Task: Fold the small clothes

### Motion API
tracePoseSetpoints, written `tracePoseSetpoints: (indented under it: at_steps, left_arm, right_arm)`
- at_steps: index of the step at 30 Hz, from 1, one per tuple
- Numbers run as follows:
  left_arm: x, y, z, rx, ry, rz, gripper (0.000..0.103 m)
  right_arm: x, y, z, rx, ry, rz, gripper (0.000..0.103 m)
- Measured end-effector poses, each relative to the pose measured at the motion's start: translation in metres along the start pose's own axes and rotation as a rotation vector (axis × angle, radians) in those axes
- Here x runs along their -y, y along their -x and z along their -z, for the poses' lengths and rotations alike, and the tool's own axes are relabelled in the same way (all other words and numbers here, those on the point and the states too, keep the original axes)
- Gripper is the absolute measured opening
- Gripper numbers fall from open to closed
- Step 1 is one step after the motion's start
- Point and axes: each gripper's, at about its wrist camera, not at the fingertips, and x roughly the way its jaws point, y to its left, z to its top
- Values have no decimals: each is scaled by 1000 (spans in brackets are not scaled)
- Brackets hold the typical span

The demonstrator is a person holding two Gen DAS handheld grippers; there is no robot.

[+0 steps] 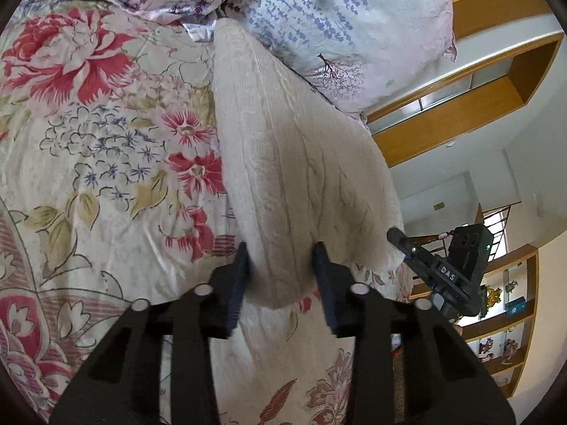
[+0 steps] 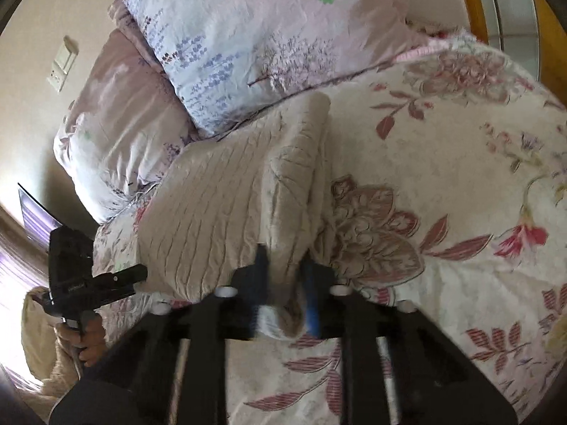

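left wrist view: the left gripper (image 1: 281, 272) has its jaws closed partway on the near edge of a cream knitted garment (image 1: 283, 148), one pad on each side of the cloth. the garment is lifted off the floral bedspread (image 1: 88, 163) and stretches away toward the lavender-print pillow (image 1: 340, 24). at the right the right gripper (image 1: 443, 272) shows side-on, beside the garment's right edge; its jaws cannot be judged from this side. wooden shelves (image 1: 510, 322) stand against the far wall.

right wrist view: the right gripper (image 2: 283, 283) pinches a bunched fold of the same garment (image 2: 219, 191), jaws narrowed onto the cloth, blurred. the rest of the garment spreads to the left over the bedspread (image 2: 443, 177), its far corner near the pillow (image 2: 255, 35). the left gripper (image 2: 92, 279) sits at the left, at the garment's left edge, with a hand (image 2: 88, 343) around its handle.
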Motion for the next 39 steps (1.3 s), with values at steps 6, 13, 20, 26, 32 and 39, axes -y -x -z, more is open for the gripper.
tracePoseSetpoints:
  at_steps: [6, 13, 20, 26, 32, 39]
  left_arm:
    - [7, 8, 3, 15, -55, 4, 15]
    - [-1, 2, 11, -7, -61, -14, 15]
    - [0, 7, 4, -5, -44, -5, 42]
    - [-2, 5, -12, 20, -8, -20, 55]
    - [-5, -4, -21, 17, 18, -40, 56]
    - [0, -15, -28, 19, 15, -40, 58]
  right_arm:
    - [-25, 38, -21, 194, 87, 46, 9]
    - [21, -11, -3, 8, -34, 153, 10]
    - [27, 13, -19, 31, -137, 15, 44]
    - [36, -7, -45, 55, -210, -32, 46]
    - [26, -35, -67, 50, -170, -40, 12]
    - [33, -40, -71, 95, -89, 315, 0]
